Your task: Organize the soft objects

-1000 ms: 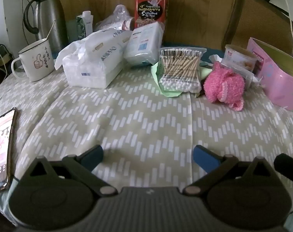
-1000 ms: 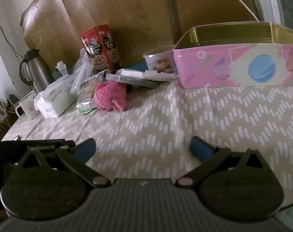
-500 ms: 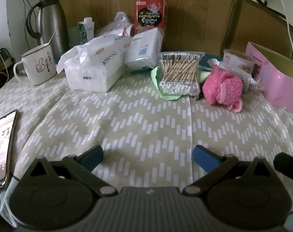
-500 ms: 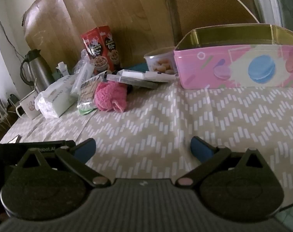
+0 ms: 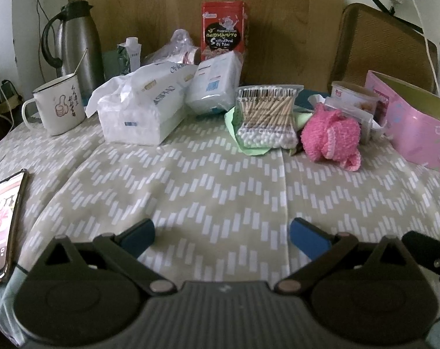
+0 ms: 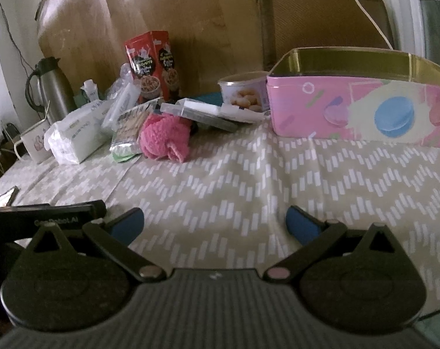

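A fluffy pink knitted thing point(image 5: 332, 136) lies on the patterned tablecloth point(image 5: 208, 186), right of a bag of cotton swabs point(image 5: 268, 116); it also shows in the right wrist view point(image 6: 164, 138). An open pink tin point(image 6: 356, 107) stands at the right, also seen in the left wrist view point(image 5: 414, 128). A white tissue pack point(image 5: 146, 107) lies at the left. My left gripper point(image 5: 222, 232) is open and empty, low over the cloth, well short of the objects. My right gripper point(image 6: 214, 222) is open and empty, near the table's front.
A mug point(image 5: 58, 107), a steel flask point(image 5: 74, 49), a red snack box point(image 5: 224, 33) and a cookie tub point(image 6: 244, 93) stand at the back. A phone point(image 5: 3, 218) lies at the left edge. A chair back point(image 6: 324, 23) rises behind the tin.
Both wrist views have tilted slightly, so the objects sit a little lower in frame. Nothing on the table has moved and both grippers stay open.
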Motion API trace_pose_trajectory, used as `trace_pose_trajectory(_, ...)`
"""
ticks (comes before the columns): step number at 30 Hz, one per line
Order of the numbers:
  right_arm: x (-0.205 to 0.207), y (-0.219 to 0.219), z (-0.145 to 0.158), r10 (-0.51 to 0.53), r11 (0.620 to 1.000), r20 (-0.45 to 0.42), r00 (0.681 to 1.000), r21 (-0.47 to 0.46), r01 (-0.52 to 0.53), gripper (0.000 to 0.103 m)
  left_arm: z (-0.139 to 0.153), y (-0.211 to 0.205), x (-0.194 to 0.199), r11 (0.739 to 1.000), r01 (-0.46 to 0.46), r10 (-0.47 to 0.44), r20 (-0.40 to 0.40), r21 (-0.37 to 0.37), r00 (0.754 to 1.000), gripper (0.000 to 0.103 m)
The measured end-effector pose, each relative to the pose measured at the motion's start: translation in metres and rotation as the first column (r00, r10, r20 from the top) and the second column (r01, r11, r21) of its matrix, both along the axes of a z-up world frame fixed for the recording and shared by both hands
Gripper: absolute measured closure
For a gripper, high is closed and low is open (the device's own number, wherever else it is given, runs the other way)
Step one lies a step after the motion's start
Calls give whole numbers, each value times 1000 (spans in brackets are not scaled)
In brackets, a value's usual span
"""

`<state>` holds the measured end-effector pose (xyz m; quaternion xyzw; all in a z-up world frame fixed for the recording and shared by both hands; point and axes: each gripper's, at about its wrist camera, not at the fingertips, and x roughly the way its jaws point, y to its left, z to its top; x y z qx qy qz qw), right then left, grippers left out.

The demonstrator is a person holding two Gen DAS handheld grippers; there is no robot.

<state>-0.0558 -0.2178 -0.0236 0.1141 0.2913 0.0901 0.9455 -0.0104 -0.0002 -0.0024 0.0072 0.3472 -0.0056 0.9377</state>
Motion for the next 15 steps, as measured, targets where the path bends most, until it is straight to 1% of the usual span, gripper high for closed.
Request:
trace_pose_trajectory(11, -1, 5, -3, 9, 999, 4, 1000, -37, -9, 0, -2, 0, -2, 1000, 2, -2, 7, -2, 1000, 0)
trace_pose_trajectory(15, -4, 10, -5, 23, 997, 11, 1000, -78, -22, 0, -4, -1, -3, 1000, 2, -2, 20, -1, 1000, 0)
